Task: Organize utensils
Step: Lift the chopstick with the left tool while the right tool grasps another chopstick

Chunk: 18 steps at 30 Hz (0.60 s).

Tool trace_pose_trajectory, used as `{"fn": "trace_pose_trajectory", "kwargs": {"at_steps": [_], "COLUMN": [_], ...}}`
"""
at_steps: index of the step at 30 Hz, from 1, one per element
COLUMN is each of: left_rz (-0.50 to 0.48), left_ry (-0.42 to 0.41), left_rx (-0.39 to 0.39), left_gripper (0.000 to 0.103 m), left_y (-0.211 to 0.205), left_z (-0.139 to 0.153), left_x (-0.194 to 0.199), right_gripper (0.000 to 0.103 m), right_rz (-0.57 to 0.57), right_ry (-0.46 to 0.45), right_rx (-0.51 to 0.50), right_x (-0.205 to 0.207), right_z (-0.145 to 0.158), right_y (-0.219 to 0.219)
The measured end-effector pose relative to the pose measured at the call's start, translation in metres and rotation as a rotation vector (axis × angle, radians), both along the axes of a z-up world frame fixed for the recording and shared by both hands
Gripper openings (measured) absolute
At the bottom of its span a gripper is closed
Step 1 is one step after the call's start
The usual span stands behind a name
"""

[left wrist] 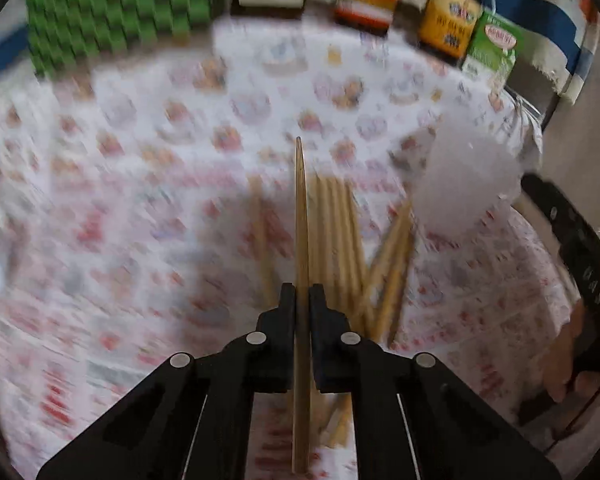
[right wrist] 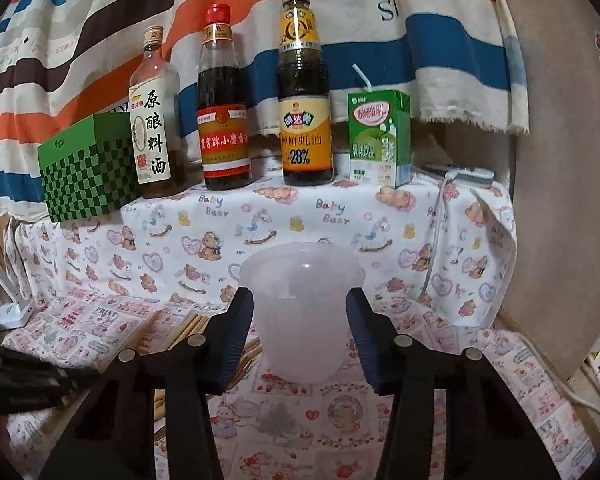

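Observation:
My left gripper [left wrist: 301, 296] is shut on one wooden chopstick [left wrist: 301, 216], which points forward above the table; the view is blurred by motion. Several loose chopsticks [left wrist: 340, 240] lie on the patterned cloth below it. A translucent plastic cup [left wrist: 466, 184] stands to the right of them. In the right wrist view my right gripper [right wrist: 300, 320] is around the same cup [right wrist: 300, 288], a finger on each side; whether the pads touch it I cannot tell. Some chopsticks [right wrist: 192, 326] lie left of the cup.
At the back stand a green checkered box [right wrist: 86, 170], three sauce bottles [right wrist: 224, 108] and a green drink carton [right wrist: 380, 138] before a striped cloth. A white cable [right wrist: 438, 220] hangs at the right. The right gripper's body [left wrist: 572, 248] shows at the left view's right edge.

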<state>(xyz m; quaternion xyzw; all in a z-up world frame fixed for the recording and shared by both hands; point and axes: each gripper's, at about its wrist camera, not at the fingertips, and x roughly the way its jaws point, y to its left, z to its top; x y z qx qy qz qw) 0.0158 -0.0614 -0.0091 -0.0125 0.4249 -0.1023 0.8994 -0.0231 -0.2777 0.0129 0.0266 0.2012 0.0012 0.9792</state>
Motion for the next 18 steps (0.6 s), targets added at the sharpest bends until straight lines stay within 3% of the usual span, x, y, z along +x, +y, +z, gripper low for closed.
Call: {"fn": "trace_pose_trajectory", "kwargs": {"at_steps": [2,4,7,10,15,18], "left_rz": [0.014,0.022,0.048,0.052,0.075,0.063], "left_ry": [-0.038,-0.057,-0.098,-0.139,-0.138,-0.127], "left_rx": [0.008,0.008,0.055,0.102,0.059,0.068], "left_gripper": [0.006,0.006,0.006,0.006,0.006,0.006], "left_y": [0.005,0.011,0.016,0.021,0.037,0.039], "left_z": [0.009,0.015,0.023,0.028,0.036,0.033], "left_x": [0.001,0.004,0.005,0.006,0.006,0.000], "right_gripper": [0.040,0.037,0.026,0.025,0.025,0.025], "right_rz": [0.023,0.038,0.060,0.082,0.104,0.135], "right_ry": [0.026,0.043,0.068,0.084,0.091,0.151], "right_rx": [0.005,0.021,0.074,0.106,0.090,0.163], "right_x": [0.003,0.003,0.004,0.005,0.002,0.005], "right_z": [-0.002,-0.003,-0.003,-0.003,-0.004,-0.007], "right_y": [0.002,0.002,-0.002,-0.004,0.002,-0.001]}}
